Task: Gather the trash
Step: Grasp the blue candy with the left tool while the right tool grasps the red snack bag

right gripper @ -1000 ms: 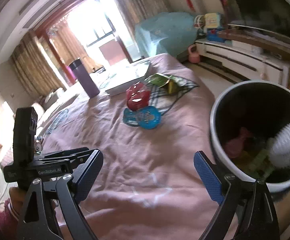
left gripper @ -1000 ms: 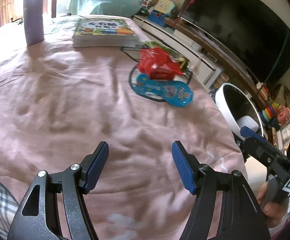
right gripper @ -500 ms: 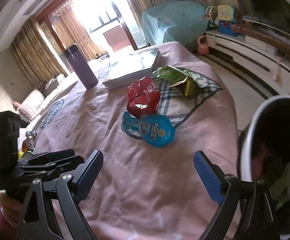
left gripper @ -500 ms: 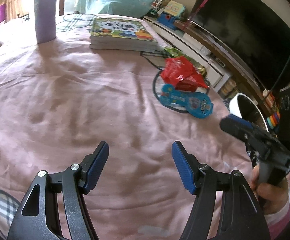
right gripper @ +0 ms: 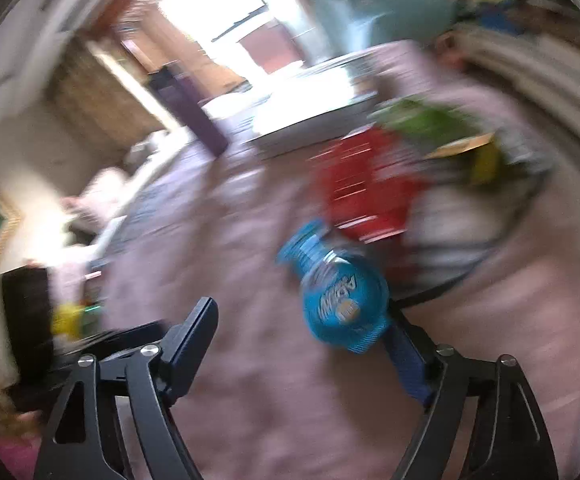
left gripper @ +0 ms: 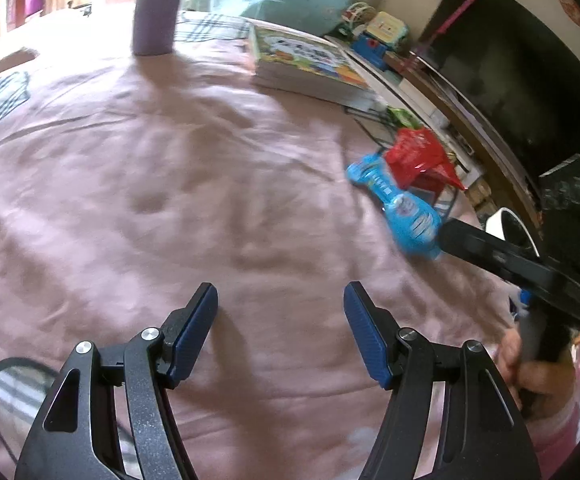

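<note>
Both grippers, left gripper [left gripper: 280, 330] and right gripper [right gripper: 302, 344], are black with silver screws and ribbed blue pads [left gripper: 364, 336]; the hand [left gripper: 530, 376] shows a pink sleeve [left gripper: 556, 440].

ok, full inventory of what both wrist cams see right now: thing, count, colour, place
blue wrapper: 1, blue, on the pink cloth just ahead of the right gripper
red wrapper: 1, red, just beyond the blue wrapper
green wrapper: 1, green with yellow, beyond the red one; blurred
books: a stack, colourful cover, far side of the cloth
bottle: 1, purple, upright, left of the books
pink cloth: 1, pink, covers the whole surface
bin: 1, white rim, dark inside, past the right edge of the cloth
TV: 1, black, far right
left gripper: 1, black with blue pads, open, over bare cloth
right gripper: 1, black with blue pads, open, at the blue wrapper
</note>
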Tool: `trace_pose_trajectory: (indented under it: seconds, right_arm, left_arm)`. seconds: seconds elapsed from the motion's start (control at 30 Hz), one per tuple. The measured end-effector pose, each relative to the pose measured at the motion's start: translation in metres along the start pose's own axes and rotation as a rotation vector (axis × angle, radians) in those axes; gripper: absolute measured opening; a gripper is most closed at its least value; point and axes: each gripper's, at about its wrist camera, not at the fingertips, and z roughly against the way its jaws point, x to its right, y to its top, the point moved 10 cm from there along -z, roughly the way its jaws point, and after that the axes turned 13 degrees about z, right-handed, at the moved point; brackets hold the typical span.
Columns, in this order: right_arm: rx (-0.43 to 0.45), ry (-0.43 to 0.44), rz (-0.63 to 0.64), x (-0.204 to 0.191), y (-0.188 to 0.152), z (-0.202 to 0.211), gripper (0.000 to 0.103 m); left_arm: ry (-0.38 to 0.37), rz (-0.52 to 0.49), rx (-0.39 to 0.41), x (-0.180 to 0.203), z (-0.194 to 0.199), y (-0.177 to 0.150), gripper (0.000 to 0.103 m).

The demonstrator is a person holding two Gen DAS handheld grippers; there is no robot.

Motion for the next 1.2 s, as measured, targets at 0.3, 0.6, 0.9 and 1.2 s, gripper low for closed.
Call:
trace_pose_trajectory:
  seconds: [0.3,0.6,0.9,1.2]
  right_arm:
    - [0.137,-0.041,0.026,-0.014,0.025,0.037,0.080]
    - [0.094,-0.293,-0.004,0.051,0.043,0.020,0.078]
    - [0.073,-0.287,-0.023,0.058,0.032,0.019,0.038]
    - [0.170,-0.282,-0.178,0.065,-0.011,0.079,0.037]
  left_arm:
    - [0.005,-0.011,0.003,-0.007,0.004,-0.004,0.067]
    - [-0.026,-0.046,-0.023,0.024,-0.005,-0.011,0.069]
    - [-0.060,-0.122,-0.012,0.077,-0.016,-0.009,0.077]
    - [0.015,-0.189,0.016,0.120,-0.052,-0.004,0.077]
